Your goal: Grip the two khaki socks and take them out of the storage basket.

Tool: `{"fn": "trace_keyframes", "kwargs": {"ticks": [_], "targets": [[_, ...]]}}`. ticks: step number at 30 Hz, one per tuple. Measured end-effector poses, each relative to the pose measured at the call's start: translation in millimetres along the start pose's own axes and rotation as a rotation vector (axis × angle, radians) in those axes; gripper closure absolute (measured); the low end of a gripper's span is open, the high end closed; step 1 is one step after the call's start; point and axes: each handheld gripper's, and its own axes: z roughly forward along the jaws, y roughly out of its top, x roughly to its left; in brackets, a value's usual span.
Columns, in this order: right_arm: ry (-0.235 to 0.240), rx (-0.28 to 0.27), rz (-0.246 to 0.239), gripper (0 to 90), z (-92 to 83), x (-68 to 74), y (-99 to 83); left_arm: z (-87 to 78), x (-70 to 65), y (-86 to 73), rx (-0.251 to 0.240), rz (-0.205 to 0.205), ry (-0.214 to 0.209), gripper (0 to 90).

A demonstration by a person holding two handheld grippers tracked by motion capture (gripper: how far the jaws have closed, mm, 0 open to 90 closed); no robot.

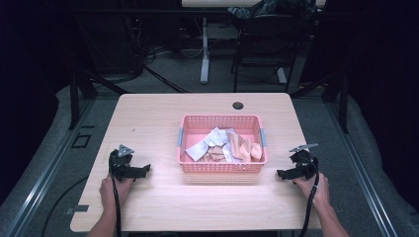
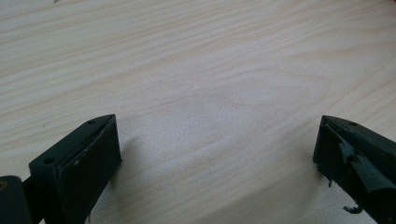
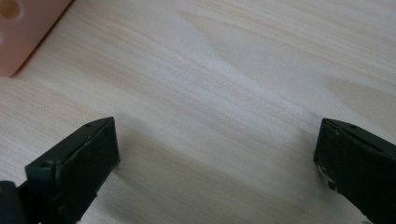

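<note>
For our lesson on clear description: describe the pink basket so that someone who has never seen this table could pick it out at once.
Start at the light wooden table, with a black gripper resting near each side of its front half. At its middle stands the pink perforated plastic basket, rectangular, with a grey handle at each short end. It holds crumpled white, grey and peach cloth pieces, and it is the table's one coloured thing.

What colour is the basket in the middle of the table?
Pink, a perforated plastic basket; the high view shows it best.
</note>
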Motion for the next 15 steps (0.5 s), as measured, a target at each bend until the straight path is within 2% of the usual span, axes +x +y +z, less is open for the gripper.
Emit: {"fn": "trace_keyframes", "kwargs": {"ticks": [3, 4, 8, 15], "targets": [[0.008, 0.032, -0.003, 0.0, -0.5, 0.8, 3.0, 0.0, 0.0, 0.0, 0.000, 0.000, 0.000, 0.4], [0.014, 0.059, 0.001, 0.0, -1.7, -0.2, 6.6, -0.1, -0.1, 0.0, 0.000, 0.002, 0.002, 0.4], [0.019, 0.079, 0.018, 0.0, -7.3, -0.4, 11.9, 0.0, -0.7, -0.2, -0.005, 0.004, 0.007, 0.3], [0.030, 0.064, 0.019, 0.0, -22.3, 2.1, 23.8, -0.1, -1.0, 0.0, -0.005, 0.006, 0.013, 0.2]]}}
